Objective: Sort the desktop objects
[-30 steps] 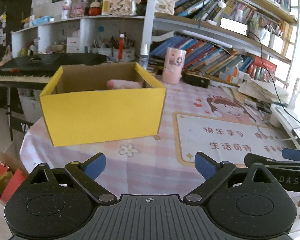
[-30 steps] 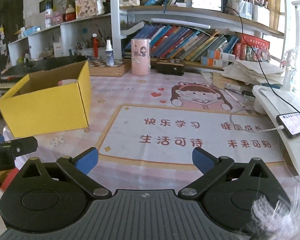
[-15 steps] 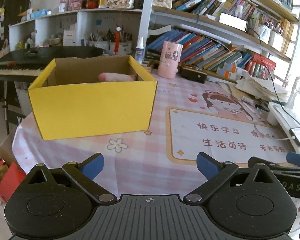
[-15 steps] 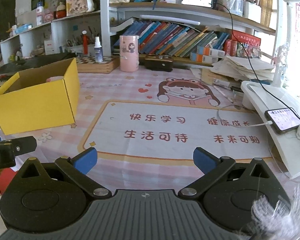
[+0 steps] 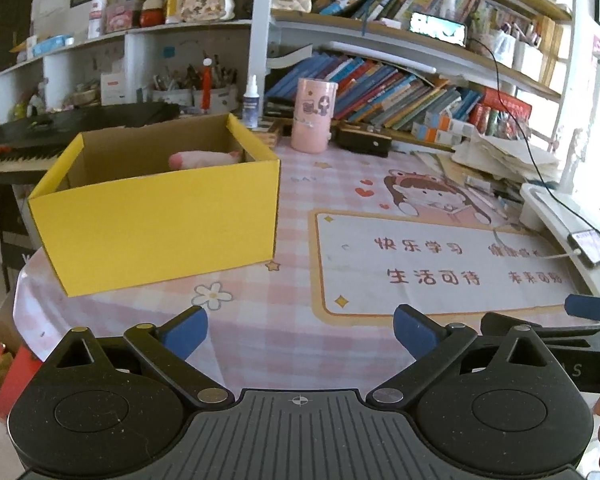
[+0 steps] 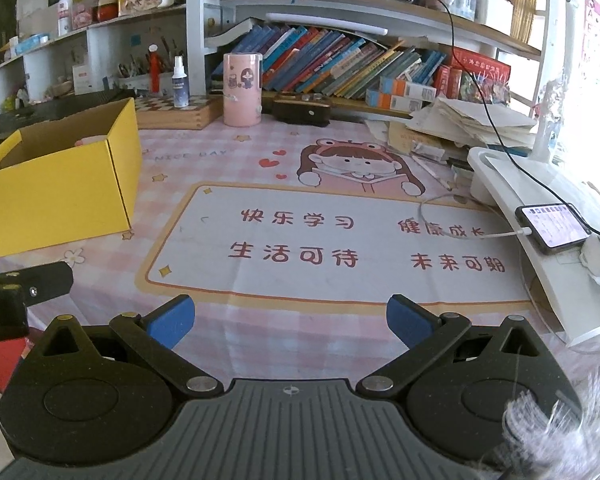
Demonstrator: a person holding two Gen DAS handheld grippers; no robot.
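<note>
one yellow box (image 5: 156,220) sits on the pink checked tablecloth (image 5: 260,320) before crowded bookshelves (image 5: 380,88).

The near and middle surface (image 6: 300,240) lies open; the yellow box (image 6: 56,196) blocks the left, a white stand (image 6: 540,216) the right, a pink cup (image 6: 242,90) far.

**Legible Markings Recorded**

The pink desk mat (image 6: 340,248) carried red Chinese print: 快乐学习 and 生活可待 at its left, 未来可期 at lower right. "NICE DAY" stood faintly on the mat, beside the yellow box (image 6: 56,200). Book spines were unreadable.
</note>
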